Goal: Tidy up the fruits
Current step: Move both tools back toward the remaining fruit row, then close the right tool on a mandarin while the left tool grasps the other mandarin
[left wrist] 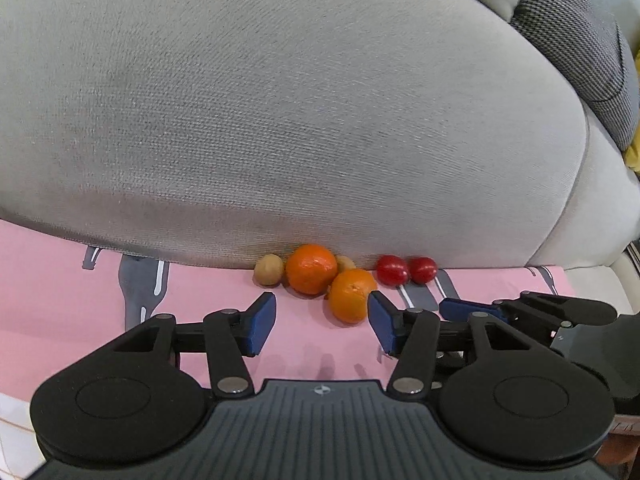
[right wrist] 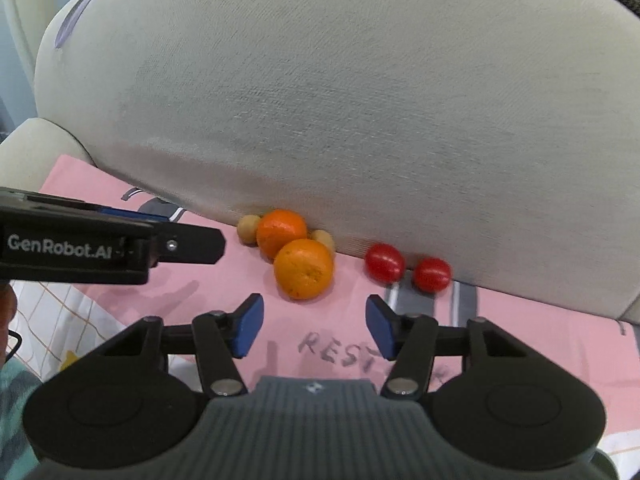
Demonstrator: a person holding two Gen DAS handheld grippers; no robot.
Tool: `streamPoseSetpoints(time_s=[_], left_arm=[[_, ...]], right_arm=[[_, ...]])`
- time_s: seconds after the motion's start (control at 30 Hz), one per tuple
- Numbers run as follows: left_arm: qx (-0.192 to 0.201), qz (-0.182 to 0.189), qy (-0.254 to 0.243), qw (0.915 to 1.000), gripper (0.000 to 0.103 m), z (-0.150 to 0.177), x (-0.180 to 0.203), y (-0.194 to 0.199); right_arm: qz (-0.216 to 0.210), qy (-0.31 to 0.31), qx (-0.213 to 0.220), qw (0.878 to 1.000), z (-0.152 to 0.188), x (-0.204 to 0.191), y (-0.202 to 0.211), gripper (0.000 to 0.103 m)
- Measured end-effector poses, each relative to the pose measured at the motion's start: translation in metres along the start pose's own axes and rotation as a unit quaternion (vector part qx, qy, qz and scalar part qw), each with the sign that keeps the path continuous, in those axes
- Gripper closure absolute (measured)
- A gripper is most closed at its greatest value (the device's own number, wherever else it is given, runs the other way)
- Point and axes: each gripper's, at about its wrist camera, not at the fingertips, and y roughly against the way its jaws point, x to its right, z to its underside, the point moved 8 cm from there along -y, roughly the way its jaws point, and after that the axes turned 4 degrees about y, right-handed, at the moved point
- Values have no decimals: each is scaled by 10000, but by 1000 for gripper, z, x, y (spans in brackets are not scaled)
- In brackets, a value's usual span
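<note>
Fruit lies on a pink cloth (left wrist: pixel 208 280) against a grey sofa cushion (left wrist: pixel 280 100). A near orange (left wrist: pixel 352 295) sits in front of a far orange (left wrist: pixel 311 268). Two small tan fruits (left wrist: pixel 269 269) flank the far orange. Two red tomatoes (left wrist: pixel 392 270) lie to the right. My left gripper (left wrist: pixel 322 322) is open and empty, just short of the near orange. In the right wrist view the same near orange (right wrist: pixel 303 269), far orange (right wrist: pixel 281 233) and tomatoes (right wrist: pixel 384 262) show. My right gripper (right wrist: pixel 314 326) is open and empty, short of the near orange.
The cushion (right wrist: pixel 340 100) rises right behind the fruit. The left gripper's body (right wrist: pixel 100 240) reaches in from the left in the right wrist view. The right gripper's fingers (left wrist: pixel 472 307) show at the right of the left wrist view. The cloth (right wrist: pixel 540 344) carries grey cutlery prints.
</note>
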Motion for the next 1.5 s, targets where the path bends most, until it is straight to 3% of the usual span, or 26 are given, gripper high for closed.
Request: streamPoseSetpoints(time_s=[0.53, 0.67, 0.93, 1.17, 1.5], left_arm=[[-189, 124, 159, 9996, 49, -6, -14, -35], [-211, 128, 180, 9995, 49, -8, -13, -43], [-287, 159, 221, 9992, 49, -8, -7, -56], [-364, -30, 276, 9990, 54, -7, 1, -78], [-218, -664, -256, 9972, 54, -7, 8, -97]], right_arm=[[-156, -233, -265, 9993, -14, 5, -58, 52], [-257, -292, -338, 9987, -13, 3, -64, 59], [-106, -171, -347, 9992, -6, 4, -52, 60], [65, -155, -402, 9990, 1, 16, -36, 60], [-29, -276, -435, 9987, 10, 25, -34, 60]])
